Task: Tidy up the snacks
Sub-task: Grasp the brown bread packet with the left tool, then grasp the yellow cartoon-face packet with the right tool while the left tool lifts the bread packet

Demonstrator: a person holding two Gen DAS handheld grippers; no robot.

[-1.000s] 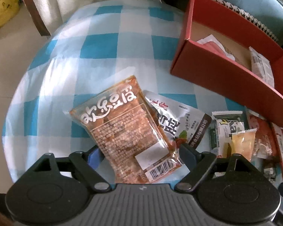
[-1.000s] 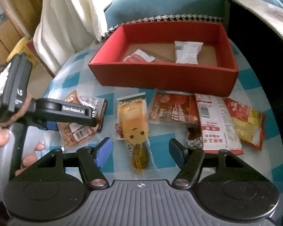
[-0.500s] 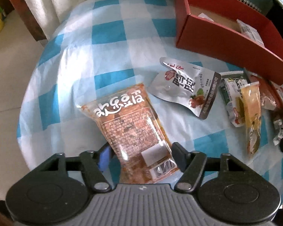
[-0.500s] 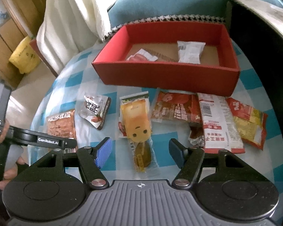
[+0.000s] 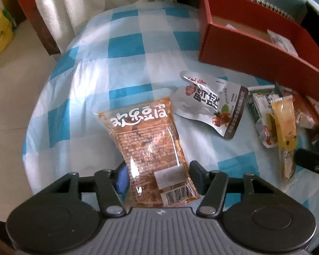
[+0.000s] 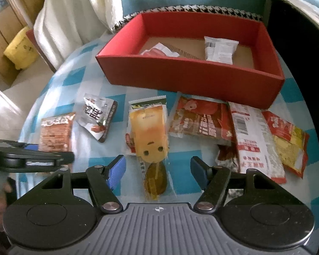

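Left gripper (image 5: 157, 175): we see its fingers, just narrowed, pressing both edges of the clear orange tofu-snack packet (image 5: 147, 146) on the blue-checked counter (image 5: 125, 48).
Right gripper (image 6: 157, 170): fingers half apart, straddling the yellow bear-faced lollipop packet (image 6: 150, 136) without touching it.
Red cardboard box (image 6: 189, 78): beyond the snack row.

Both wrist views look steeply down, close over the checked table (image 5: 125, 46), sharing the red box (image 6: 191, 78).
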